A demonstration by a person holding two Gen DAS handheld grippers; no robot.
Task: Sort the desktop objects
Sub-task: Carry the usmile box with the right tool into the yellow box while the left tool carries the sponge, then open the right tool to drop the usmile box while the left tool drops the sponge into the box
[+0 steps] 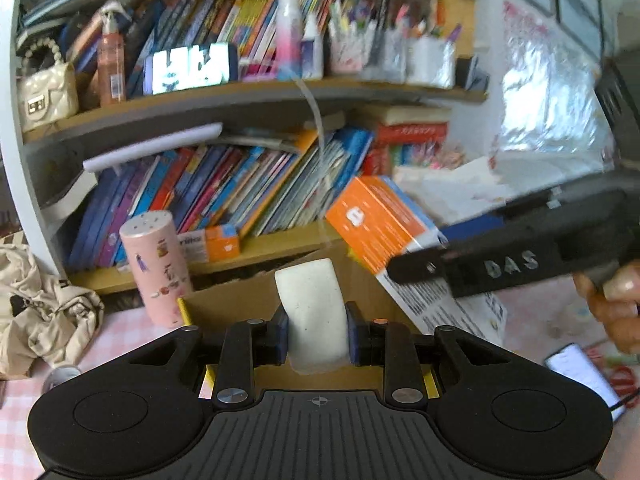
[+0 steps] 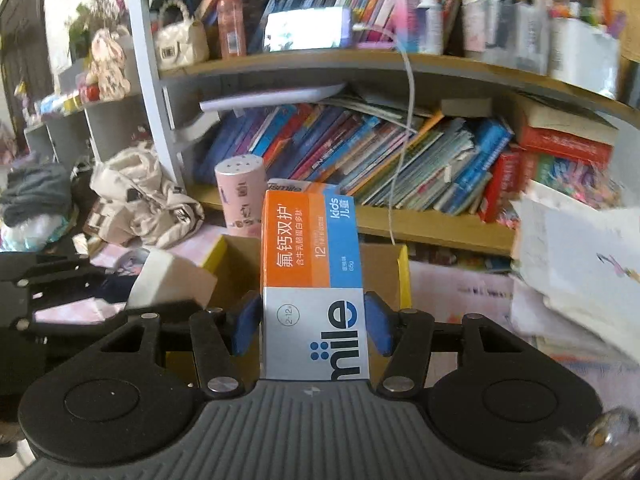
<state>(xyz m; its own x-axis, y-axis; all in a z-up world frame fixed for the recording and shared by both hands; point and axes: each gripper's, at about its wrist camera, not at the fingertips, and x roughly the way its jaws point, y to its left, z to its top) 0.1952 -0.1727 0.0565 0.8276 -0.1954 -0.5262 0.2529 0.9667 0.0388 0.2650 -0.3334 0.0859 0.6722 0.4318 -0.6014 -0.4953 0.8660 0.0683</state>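
My left gripper (image 1: pixel 317 338) is shut on a white rubbery eraser-like block (image 1: pixel 312 312), held upright over an open cardboard box (image 1: pixel 236 300). My right gripper (image 2: pixel 312 328) is shut on an orange, blue and white toothpaste carton (image 2: pixel 310 276), also above that cardboard box (image 2: pixel 384 276). In the left wrist view the same carton (image 1: pixel 380 224) hangs at the right, tilted, with the right gripper's black body (image 1: pixel 520 256) and a hand (image 1: pixel 612 300) behind it. The white block (image 2: pixel 168 276) and the left gripper's black frame show at the left of the right wrist view.
A pink cylindrical shaker (image 1: pixel 156 268) stands left of the box on a pink checked cloth (image 1: pixel 120 340). Crumpled beige fabric (image 1: pixel 40 308) lies at far left. Shelves packed with books (image 1: pixel 224 188) rise behind. Loose papers (image 2: pixel 576 256) pile at right; a phone (image 1: pixel 580 372) lies there too.
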